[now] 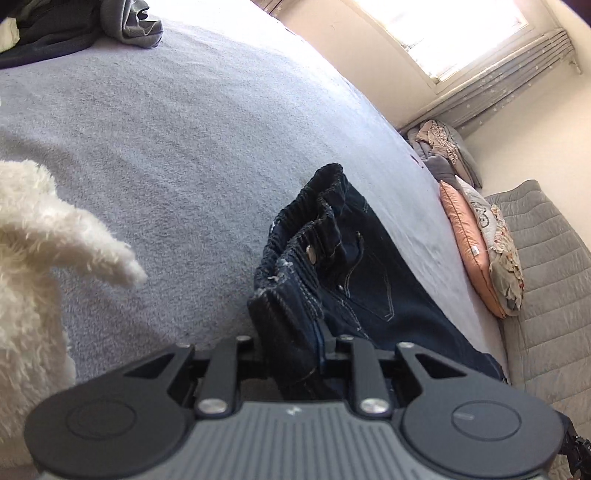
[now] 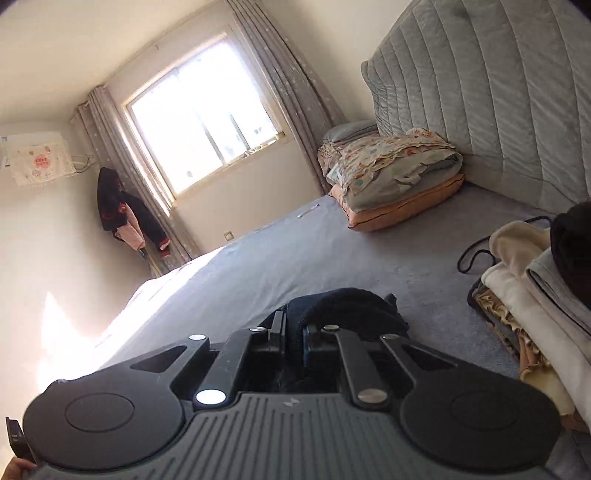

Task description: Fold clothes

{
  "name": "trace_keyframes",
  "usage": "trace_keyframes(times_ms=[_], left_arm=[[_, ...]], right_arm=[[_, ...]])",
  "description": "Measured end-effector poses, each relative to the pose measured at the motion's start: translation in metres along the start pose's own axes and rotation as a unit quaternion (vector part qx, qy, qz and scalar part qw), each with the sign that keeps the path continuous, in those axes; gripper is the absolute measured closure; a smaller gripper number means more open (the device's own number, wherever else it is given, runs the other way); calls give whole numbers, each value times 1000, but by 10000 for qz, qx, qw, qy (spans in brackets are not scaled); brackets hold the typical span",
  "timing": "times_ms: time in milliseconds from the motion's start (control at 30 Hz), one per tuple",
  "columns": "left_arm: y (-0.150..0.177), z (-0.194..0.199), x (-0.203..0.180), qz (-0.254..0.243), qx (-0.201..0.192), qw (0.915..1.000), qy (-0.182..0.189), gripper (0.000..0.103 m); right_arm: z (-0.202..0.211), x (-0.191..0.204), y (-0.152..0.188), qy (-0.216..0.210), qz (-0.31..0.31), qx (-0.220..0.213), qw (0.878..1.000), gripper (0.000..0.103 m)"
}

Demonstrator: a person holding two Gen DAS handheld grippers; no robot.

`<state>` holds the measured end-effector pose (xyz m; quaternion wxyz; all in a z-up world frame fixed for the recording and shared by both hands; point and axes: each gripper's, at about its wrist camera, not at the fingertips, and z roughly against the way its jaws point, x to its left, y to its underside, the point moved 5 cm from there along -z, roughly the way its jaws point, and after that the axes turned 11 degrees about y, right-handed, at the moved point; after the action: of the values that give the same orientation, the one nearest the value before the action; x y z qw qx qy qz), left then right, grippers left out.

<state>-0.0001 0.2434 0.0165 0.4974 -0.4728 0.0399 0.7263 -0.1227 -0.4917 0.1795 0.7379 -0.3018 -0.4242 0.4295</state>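
The jeans (image 1: 332,266) lay along the bed (image 1: 166,147) near its edge, their waistband bunched and lifted. The left gripper (image 1: 291,350) had its jaws closed on a thick fold of the waistband, which hid the fingertips. The right gripper (image 2: 295,332) also pinched dark denim (image 2: 343,306), jaws nearly together; how much cloth trailed below was cut off from view. A white fluffy garment (image 1: 33,251) ran out of sight at the left. Grey clothes (image 1: 129,22) sat heaped far off, pillows (image 2: 399,184) stacked by the headboard (image 2: 498,92), and folded laundry (image 2: 535,295) was half cropped.
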Motion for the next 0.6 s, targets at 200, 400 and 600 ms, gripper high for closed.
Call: trace_keyframes(times_ms=[200,400,600], left_arm=[[4,-3,6,-292,182,9986,-403,62],[-31,11,-10,-536,-264,9974,-394,23],[-66,-46,-46,-840,-143,9962,-191,13]], right_arm=[[-83,-97,129,1361,30,2026,9698,80],[-79,-95,95,1712,175,1223,9775,45],[-140,-74,51,1532,455,1041,9816,39]])
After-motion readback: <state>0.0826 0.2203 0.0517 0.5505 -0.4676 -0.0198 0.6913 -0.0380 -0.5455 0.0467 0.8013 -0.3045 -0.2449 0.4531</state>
